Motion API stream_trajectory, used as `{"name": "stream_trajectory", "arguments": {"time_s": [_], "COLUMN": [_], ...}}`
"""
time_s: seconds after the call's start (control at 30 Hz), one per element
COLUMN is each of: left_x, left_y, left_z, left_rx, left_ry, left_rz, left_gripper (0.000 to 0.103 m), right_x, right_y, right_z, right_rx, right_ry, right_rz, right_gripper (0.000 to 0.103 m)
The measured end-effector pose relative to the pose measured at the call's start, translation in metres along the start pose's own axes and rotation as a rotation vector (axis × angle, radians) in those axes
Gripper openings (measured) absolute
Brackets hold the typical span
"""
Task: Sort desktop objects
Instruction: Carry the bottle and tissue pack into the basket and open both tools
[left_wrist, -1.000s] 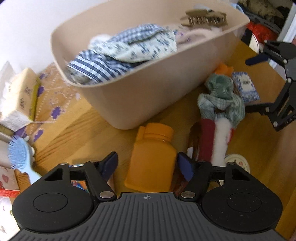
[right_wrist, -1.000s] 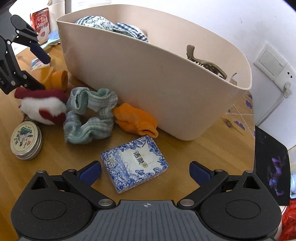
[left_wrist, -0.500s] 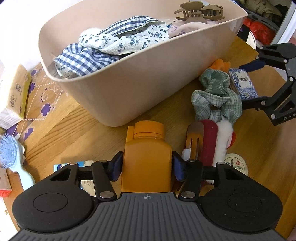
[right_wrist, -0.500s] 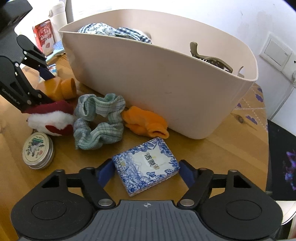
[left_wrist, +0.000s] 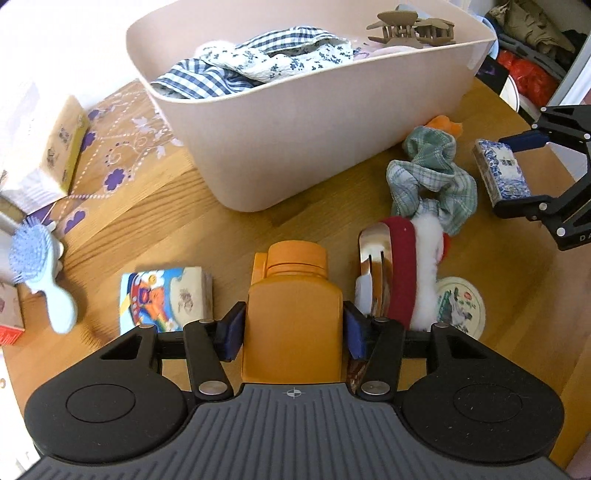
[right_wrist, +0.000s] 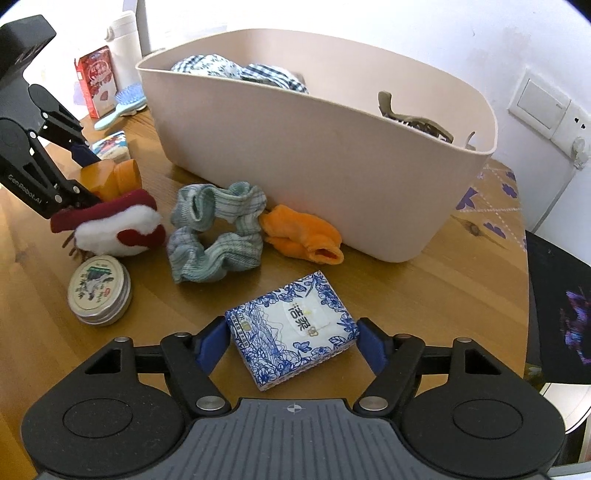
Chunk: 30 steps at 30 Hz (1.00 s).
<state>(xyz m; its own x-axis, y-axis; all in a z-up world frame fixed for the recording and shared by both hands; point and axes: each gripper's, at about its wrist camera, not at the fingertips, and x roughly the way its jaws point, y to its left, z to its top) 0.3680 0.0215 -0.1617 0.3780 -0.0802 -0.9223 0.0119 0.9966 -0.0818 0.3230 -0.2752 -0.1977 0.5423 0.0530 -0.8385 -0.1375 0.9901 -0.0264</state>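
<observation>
Left gripper clamped on orange plastic bottle, low over wooden table. Right gripper squeezing blue-white patterned tissue pack before beige plastic tub.

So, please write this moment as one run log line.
left gripper: shut on orange bottle | right gripper: shut on blue-white packet | beige bin: behind both | stage: grasped

one pink plastic tub | one orange plastic bottle | two small printed tissue packs | one green checked fabric scrunchie | one round metal tin | one blue plastic hairbrush
</observation>
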Motion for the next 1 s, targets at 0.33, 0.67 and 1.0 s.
{"name": "stream_trajectory", "arguments": {"time_s": [0.33, 0.67, 1.0], "left_x": [-0.035, -0.062, -0.088], "left_y": [0.001, 0.011, 0.015], "left_z": [-0.021, -0.046, -0.04], "left_rx": [-0.032, -0.098, -0.137], "left_ry": [-0.059, -0.087, -0.162], "left_rz": [0.017, 0.048, 0.056], "left_gripper": [0.055, 0.055, 0.054], "right_x": [-0.034, -0.063, -0.09], "right_y": [0.009, 0.009, 0.002], "right_z": [-0.008, -0.019, -0.013], "right_rx": [0.018, 0.039, 0.032], "right_ry": [-0.047, -0.09, -0.153], "right_rz": [-0.018, -0.048, -0.085], "right_gripper": [0.073, 0.073, 0.073]}}
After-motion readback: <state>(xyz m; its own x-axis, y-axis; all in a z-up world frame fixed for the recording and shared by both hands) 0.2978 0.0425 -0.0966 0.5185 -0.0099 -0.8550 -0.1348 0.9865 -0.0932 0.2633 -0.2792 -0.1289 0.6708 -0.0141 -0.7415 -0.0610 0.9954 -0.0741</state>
